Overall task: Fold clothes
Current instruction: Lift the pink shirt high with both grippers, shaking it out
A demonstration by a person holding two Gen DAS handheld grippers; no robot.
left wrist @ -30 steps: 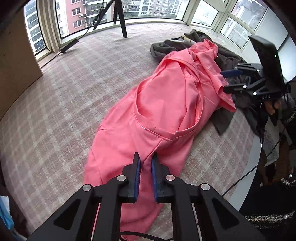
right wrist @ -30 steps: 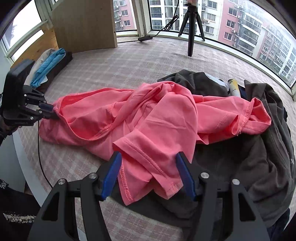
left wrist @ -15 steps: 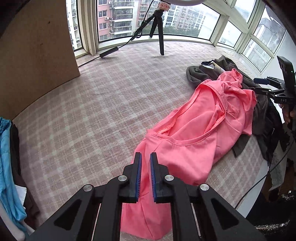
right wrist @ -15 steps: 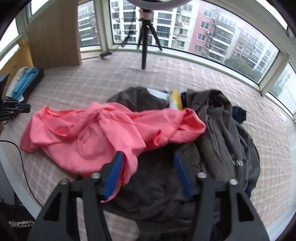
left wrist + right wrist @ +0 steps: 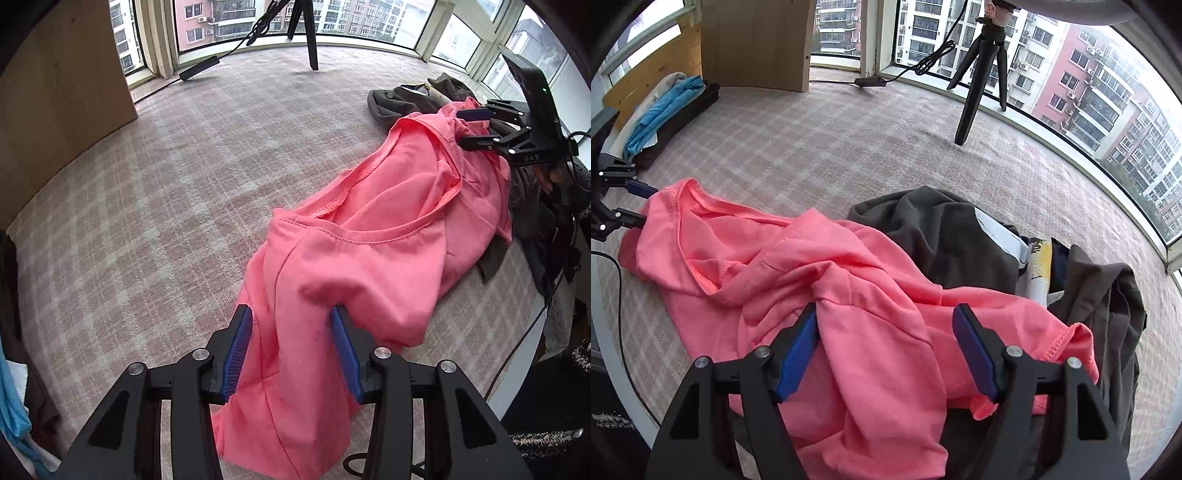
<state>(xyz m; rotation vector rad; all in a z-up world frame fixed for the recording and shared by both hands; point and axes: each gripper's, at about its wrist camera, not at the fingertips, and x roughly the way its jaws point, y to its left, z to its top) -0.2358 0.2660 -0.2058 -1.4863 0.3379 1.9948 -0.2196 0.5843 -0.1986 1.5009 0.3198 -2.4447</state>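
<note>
A crumpled pink shirt (image 5: 369, 229) (image 5: 849, 295) lies stretched across the plaid-covered surface (image 5: 166, 192). My left gripper (image 5: 291, 332) is over the shirt's near end. Its jaws are opening, and loose pink fabric bulges between the blue pads without being pinched. In the right wrist view the left gripper (image 5: 642, 206) shows at the shirt's far left corner. My right gripper (image 5: 886, 328) stands open over the other end, with a hump of pink cloth between its pads. From the left wrist view the right gripper (image 5: 466, 127) hovers at the far end.
Dark grey garments (image 5: 942, 236) (image 5: 399, 99) are heaped under and beside the shirt's right end. A black tripod (image 5: 971, 85) and a cable stand by the windows. A wooden board (image 5: 62, 92) and folded blue clothes (image 5: 661, 114) lie at the left. The surface's edge runs close behind both grippers.
The left jaws, shut on pink cloth before, have parted and the fabric sits loose between them. The right gripper has shifted from over the dark garment to over the pink shirt.
</note>
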